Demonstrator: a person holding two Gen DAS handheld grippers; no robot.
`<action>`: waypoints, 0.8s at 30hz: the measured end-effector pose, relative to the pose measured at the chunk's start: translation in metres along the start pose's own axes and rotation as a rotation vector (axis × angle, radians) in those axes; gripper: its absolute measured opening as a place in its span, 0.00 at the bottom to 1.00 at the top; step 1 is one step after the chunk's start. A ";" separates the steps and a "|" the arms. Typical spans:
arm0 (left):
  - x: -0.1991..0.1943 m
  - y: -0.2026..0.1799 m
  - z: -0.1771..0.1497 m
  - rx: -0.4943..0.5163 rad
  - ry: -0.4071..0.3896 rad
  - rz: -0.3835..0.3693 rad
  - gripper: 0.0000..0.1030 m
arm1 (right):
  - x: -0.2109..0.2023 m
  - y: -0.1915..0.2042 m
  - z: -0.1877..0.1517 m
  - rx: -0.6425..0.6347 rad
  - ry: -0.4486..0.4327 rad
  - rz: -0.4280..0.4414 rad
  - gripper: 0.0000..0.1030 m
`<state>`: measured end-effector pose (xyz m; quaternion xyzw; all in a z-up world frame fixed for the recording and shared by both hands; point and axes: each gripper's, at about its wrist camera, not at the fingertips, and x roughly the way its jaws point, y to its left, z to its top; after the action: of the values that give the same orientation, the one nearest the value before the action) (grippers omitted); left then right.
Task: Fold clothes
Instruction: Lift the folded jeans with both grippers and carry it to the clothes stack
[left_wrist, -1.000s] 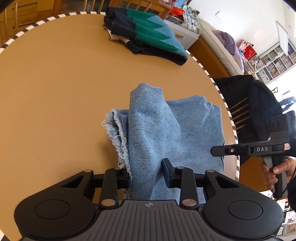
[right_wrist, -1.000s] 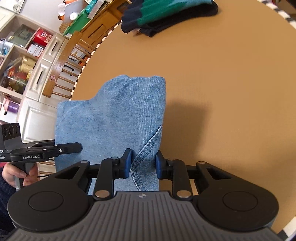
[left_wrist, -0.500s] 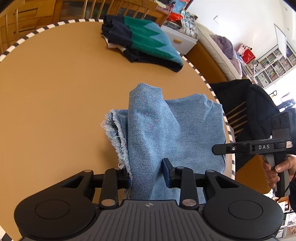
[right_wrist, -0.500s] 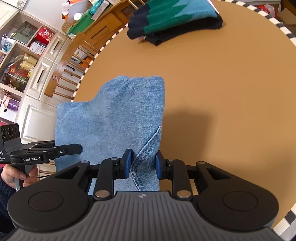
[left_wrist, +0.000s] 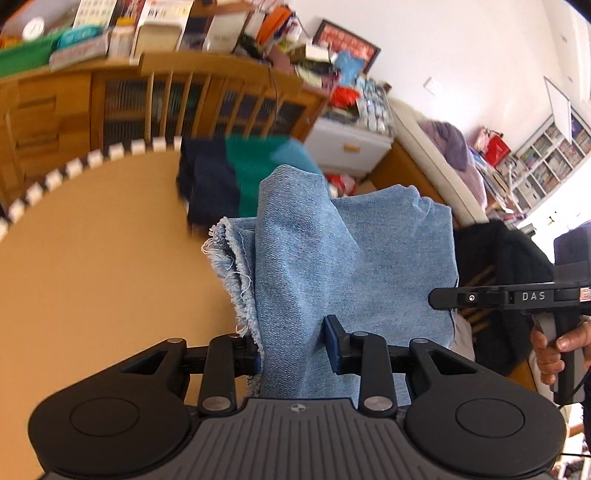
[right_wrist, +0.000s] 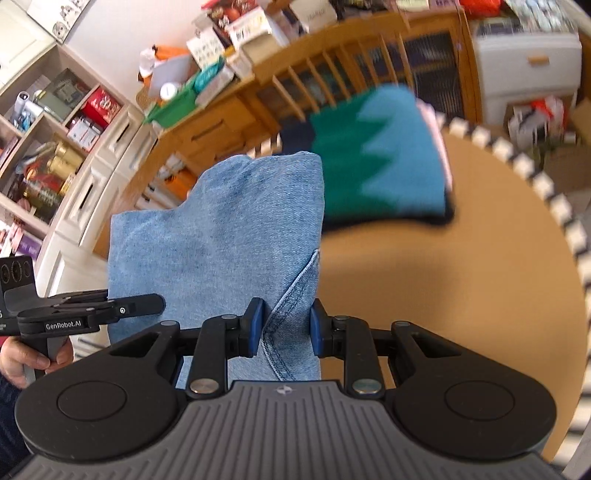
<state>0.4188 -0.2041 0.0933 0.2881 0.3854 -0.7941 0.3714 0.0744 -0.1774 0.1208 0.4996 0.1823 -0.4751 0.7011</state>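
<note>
Both my grippers pinching folded jeans (left_wrist: 332, 266), carried in air above table (left_wrist: 92, 258), near its far edge.

Left gripper (left_wrist: 293, 345): fingers clamp frayed-hem side. Right gripper (right_wrist: 282, 326): fingers clamp seam side.

Risks:
- thick layers may slip, fold springs open
- uneven hands skew stack
- landing may knock green-and-blue sweater (right_wrist: 373, 162) at far edge

"DAS" on right hand-held gripper (left_wrist: 517, 297), "GenRobot.AI" on left hand-held gripper (right_wrist: 74, 317)
</note>
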 end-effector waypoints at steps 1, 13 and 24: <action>0.004 -0.003 0.013 -0.002 -0.009 0.007 0.32 | 0.000 -0.001 0.015 -0.007 -0.009 -0.006 0.25; 0.086 -0.012 0.138 -0.009 -0.035 0.113 0.30 | 0.055 -0.032 0.146 -0.076 -0.058 -0.096 0.25; 0.166 0.009 0.171 -0.030 0.030 0.138 0.24 | 0.119 -0.069 0.190 -0.063 0.002 -0.143 0.24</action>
<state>0.3043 -0.4106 0.0583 0.3202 0.3819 -0.7563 0.4239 0.0316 -0.4044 0.0800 0.4635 0.2331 -0.5176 0.6804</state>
